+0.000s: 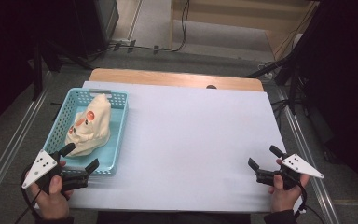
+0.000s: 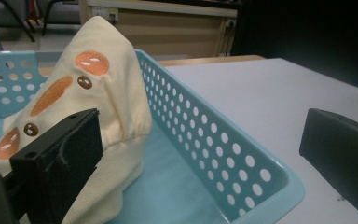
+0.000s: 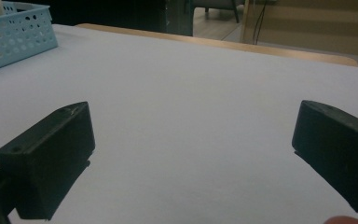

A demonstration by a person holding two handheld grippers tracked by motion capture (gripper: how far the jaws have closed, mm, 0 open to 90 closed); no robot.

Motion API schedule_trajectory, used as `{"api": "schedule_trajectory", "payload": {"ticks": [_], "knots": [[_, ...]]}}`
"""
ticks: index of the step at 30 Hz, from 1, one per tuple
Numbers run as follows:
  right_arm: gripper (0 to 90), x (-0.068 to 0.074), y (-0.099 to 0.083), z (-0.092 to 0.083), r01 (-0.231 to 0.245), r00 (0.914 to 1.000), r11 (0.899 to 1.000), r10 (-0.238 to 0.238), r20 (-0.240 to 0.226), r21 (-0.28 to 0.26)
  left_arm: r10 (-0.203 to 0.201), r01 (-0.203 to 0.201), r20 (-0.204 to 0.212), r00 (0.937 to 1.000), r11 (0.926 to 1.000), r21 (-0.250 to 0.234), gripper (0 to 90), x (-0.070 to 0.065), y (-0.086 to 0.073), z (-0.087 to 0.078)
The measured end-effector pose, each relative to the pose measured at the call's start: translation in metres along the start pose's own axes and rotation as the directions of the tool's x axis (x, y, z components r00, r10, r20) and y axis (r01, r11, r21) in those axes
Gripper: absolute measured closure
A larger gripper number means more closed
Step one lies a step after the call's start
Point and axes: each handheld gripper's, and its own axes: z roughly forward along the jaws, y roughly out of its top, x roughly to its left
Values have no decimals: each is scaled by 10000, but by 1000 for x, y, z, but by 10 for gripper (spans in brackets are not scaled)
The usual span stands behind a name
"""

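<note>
Basket (image 1: 118, 140) wall between left gripper (image 1: 80, 158) fingers – cloth (image 1: 91, 126) inside; both grippers' fingers apart.

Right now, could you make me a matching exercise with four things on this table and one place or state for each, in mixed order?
Things:
1. cream cloth
2. blue basket
3. left gripper
4. right gripper

Places or states:
A. open, at the table's near right edge
B. heaped inside the basket
C. open, at the basket's near corner
D. on the table's left side

Pairs: 1-B, 2-D, 3-C, 4-A
</note>
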Motion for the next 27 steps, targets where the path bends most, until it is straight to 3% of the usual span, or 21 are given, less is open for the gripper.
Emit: {"api": "schedule_trajectory", "payload": {"ticks": [3, 8, 11, 17, 21, 27], "knots": [[0, 1, 0, -1, 138, 9999, 9999, -138, 83, 52, 180, -179, -48, 9998, 9997, 163, 0, -1, 2, 1], [0, 0, 0, -1, -50, 9999, 10000, 50, -95, 48, 129, -128, -69, 9999, 9997, 226, 0, -1, 3, 2], [0, 2, 2, 0, 238, 9997, 9995, -236, -71, 196, 187, -186, -51, 9998, 9995, 256, 0, -4, 5, 0], [0, 1, 3, 0, 232, 9995, 9994, -227, -213, 240, 88, -88, -19, 10000, 9998, 184, 0, -5, 7, -4], [0, -4, 6, -4, 79, 9993, 9999, -76, -370, 85, 387, -389, 36, 9992, 9982, 453, 0, -11, 9, -6], [0, -2, 10, -4, 99, 9987, 9999, -97, -491, 20, 149, -142, -87, 9999, 9976, 678, 0, -12, 13, -7]]}}
